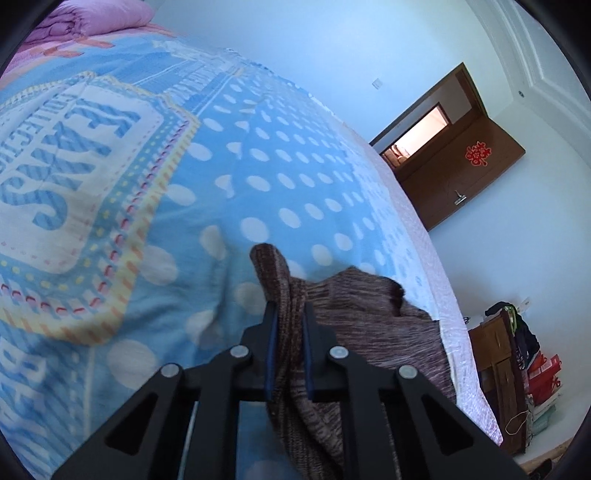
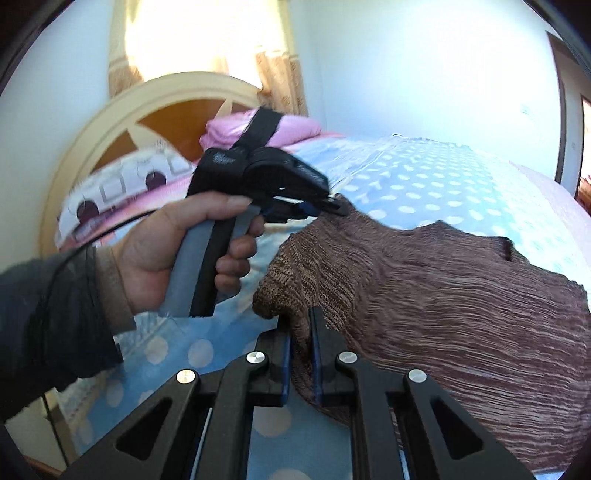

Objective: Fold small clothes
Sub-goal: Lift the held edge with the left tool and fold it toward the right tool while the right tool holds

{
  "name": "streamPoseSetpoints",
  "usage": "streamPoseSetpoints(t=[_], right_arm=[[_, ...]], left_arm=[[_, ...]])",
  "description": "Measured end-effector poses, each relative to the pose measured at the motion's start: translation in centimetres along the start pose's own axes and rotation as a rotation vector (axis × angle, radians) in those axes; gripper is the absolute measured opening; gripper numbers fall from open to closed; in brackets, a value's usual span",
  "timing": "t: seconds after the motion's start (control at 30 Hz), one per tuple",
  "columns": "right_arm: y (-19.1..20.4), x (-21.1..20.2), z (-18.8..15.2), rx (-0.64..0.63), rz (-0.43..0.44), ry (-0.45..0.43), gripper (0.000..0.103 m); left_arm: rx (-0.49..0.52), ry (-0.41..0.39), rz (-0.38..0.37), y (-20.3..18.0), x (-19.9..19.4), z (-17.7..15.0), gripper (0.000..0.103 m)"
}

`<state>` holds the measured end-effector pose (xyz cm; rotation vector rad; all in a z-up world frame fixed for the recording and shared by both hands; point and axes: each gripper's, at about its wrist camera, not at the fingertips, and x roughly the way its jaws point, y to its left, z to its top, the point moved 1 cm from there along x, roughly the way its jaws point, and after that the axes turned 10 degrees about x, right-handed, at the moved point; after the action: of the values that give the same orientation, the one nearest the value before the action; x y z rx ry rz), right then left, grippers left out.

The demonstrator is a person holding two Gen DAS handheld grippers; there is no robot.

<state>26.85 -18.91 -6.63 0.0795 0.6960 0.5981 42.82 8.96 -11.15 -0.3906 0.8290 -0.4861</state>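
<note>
My right gripper (image 2: 301,345) pinches the brown knit garment (image 2: 443,295); my left gripper (image 1: 289,325) clamps another edge. The garment lies by the bedspread's (image 1: 258,166) edge, partly cut off below. My left hand (image 2: 177,251) appears blurred.

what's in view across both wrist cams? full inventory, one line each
knit garment: 1, brown, on the bed, two edges pinched and raised
bedspread: 1, light blue with white dots and lettering, covers the bed
folded quilt: 1, pink, at the head of the bed
pillow: 1, white patterned, against the headboard
headboard: 1, cream and orange, arched
curtains: beige, behind the headboard
door: 1, brown, open, red ornament on it
cabinet: 1, brown, by the wall, clothes on top
left gripper: black, shut on the garment
right gripper: black, shut on the garment
left hand: 1, dark sleeve, grips the left gripper's handle
</note>
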Motion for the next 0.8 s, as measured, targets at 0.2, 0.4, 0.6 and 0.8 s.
streamPoseSetpoints(t=[0.2,0.4,0.6,0.8], right_arm=[[-3.1,-2.6,0.7,0.093,0.009,-0.036,0.008],[-5.6,-5.2,0.7,0.126,-0.019,-0.073,0.008],[-7.7,-7.2,0.6,0.167,-0.033,-0.099,0.008],[-9.5,-8.7,0.4,0.188,-0.042,-0.107,0.008]], left_arm=[[0.05,-0.027,-0.002,-4.4,-0.4,1.0,0.012],[0.095,-0.039,-0.025,-8.5,0.5,2.1,0.012],[0.121,-0.016,-0.039,-11.0,2.3,2.1,0.012],[0.151,0.001,-0.054,-13.2,3.4,2.0,0.012]])
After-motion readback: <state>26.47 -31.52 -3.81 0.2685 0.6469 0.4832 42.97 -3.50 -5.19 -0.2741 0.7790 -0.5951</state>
